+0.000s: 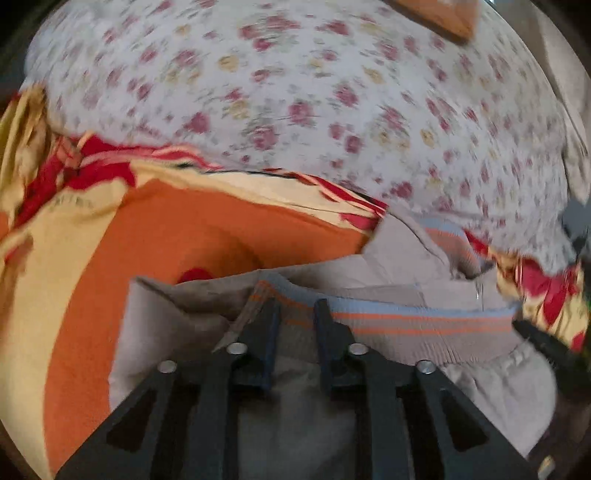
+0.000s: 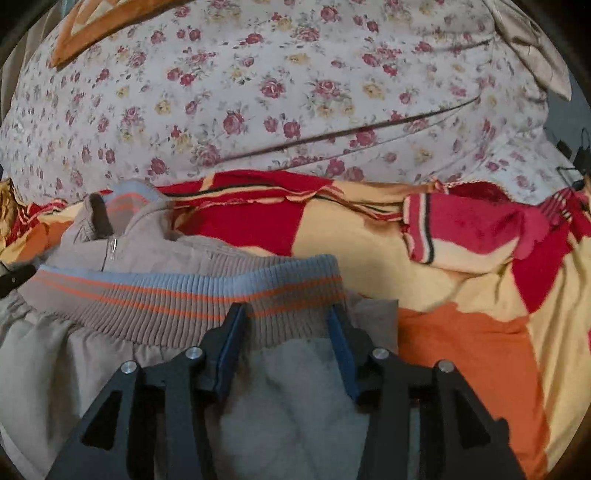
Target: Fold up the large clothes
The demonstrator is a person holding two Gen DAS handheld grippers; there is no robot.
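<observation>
A beige jacket [image 1: 399, 254] with a ribbed hem band [image 1: 424, 325] striped blue and orange lies on a bed. My left gripper [image 1: 295, 314] has its jaws narrowly apart around the left end of the band, gripping it. In the right wrist view the same jacket [image 2: 147, 229] shows its zip and collar, and the band [image 2: 184, 291] runs across. My right gripper [image 2: 286, 321] has wider jaws with the band's right end between them. The right gripper's finger [image 1: 543, 343] shows at the right edge of the left wrist view.
Under the jacket lies a blanket of orange, yellow and red patches [image 2: 461, 332] [image 1: 110, 240]. Beyond it is a white floral bedsheet [image 2: 277, 92] [image 1: 295, 92]. An orange cushion corner [image 1: 443, 18] sits at the far edge.
</observation>
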